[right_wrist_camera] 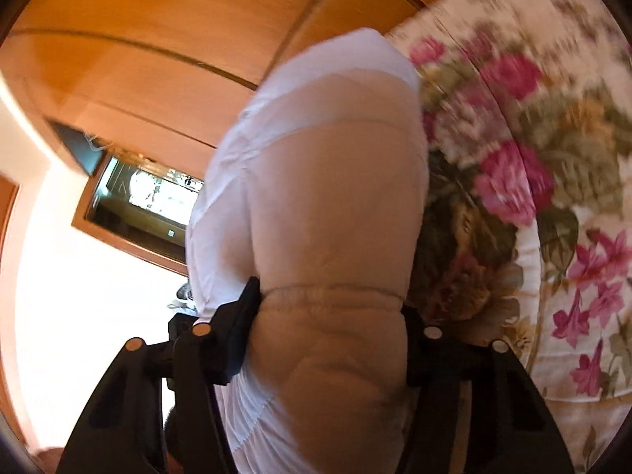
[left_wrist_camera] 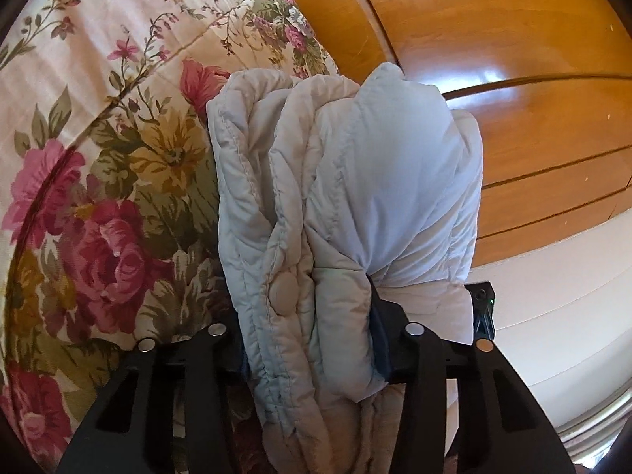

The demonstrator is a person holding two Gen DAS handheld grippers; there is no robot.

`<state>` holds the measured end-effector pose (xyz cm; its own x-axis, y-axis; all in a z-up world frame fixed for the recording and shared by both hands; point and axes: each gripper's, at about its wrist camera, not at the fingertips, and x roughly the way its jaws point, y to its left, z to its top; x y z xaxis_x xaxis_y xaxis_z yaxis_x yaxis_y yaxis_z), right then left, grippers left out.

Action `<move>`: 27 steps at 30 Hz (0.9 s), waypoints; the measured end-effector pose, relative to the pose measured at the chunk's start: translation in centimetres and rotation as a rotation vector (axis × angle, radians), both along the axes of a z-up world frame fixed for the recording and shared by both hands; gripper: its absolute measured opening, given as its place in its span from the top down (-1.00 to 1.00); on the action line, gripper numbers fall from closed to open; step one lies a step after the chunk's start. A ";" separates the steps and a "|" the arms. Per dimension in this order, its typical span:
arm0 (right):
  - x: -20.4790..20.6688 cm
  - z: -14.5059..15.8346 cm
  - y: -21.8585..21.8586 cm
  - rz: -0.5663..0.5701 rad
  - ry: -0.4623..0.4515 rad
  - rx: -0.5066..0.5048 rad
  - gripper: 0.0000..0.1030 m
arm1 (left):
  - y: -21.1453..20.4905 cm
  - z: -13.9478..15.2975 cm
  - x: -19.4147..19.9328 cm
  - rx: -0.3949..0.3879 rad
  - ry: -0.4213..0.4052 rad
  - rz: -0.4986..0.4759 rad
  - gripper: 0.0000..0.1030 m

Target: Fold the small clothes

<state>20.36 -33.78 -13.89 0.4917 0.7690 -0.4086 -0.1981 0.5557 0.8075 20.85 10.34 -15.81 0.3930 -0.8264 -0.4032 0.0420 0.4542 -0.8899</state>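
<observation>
Left wrist view: the left gripper (left_wrist_camera: 312, 339) is clamped on a bunched pale quilted jacket (left_wrist_camera: 339, 181), jaws partway closed, with a round snap button (left_wrist_camera: 283, 295) showing on the seam. Only the right wrist view, blurred, shows the right gripper (right_wrist_camera: 331, 339) squeezing the same jacket (right_wrist_camera: 328, 181) and a framed mirror (right_wrist_camera: 146, 201) beyond. Behind lie a floral bedspread (left_wrist_camera: 98, 158) and a wooden wardrobe (left_wrist_camera: 513, 79).

Both views are bright with warm daylight and bend strongly at their dark rounded edges. The left wrist view is sharp; glare streaks the glossy wooden wardrobe (left_wrist_camera: 493, 91), and the padded garment (left_wrist_camera: 335, 197) shades the floral bedspread (left_wrist_camera: 98, 158) beside it. The right wrist view is smeared by motion, its white wall (right_wrist_camera: 79, 296) blown out.
</observation>
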 end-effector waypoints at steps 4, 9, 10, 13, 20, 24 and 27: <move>-1.3 2.9 0.8 0.001 -0.139 -0.124 -0.03 | -0.3 0.7 0.6 -0.001 -0.015 -0.019 0.27; -1.6 5.4 0.2 -0.018 -0.303 -0.205 -0.02 | -2.1 1.2 2.6 -0.023 -0.040 -0.027 0.31; -1.7 5.6 -0.1 -0.023 -0.323 -0.219 -0.02 | -2.6 1.2 3.3 -0.033 -0.041 -0.023 0.31; -1.0 6.1 -1.2 -0.052 -0.360 -0.242 -0.02 | -4.0 1.5 5.7 -0.031 -0.048 -0.019 0.31; 3.8 5.9 -4.6 -0.144 -0.376 -0.257 -0.02 | -8.7 4.4 13.5 0.074 -0.123 -0.061 0.31; 7.3 5.1 -6.6 -0.168 -0.369 -0.282 -0.02 | -10.8 5.0 17.1 0.125 -0.143 -0.075 0.31; 10.2 3.9 -8.1 -0.191 -0.333 -0.303 -0.02 | -12.3 4.9 19.0 0.169 -0.154 -0.072 0.31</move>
<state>30.53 -41.89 -9.96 0.7546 0.5230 -0.3963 -0.2895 0.8073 0.5142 39.83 -1.92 -10.91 0.4029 -0.7806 -0.4779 0.2086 0.5867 -0.7824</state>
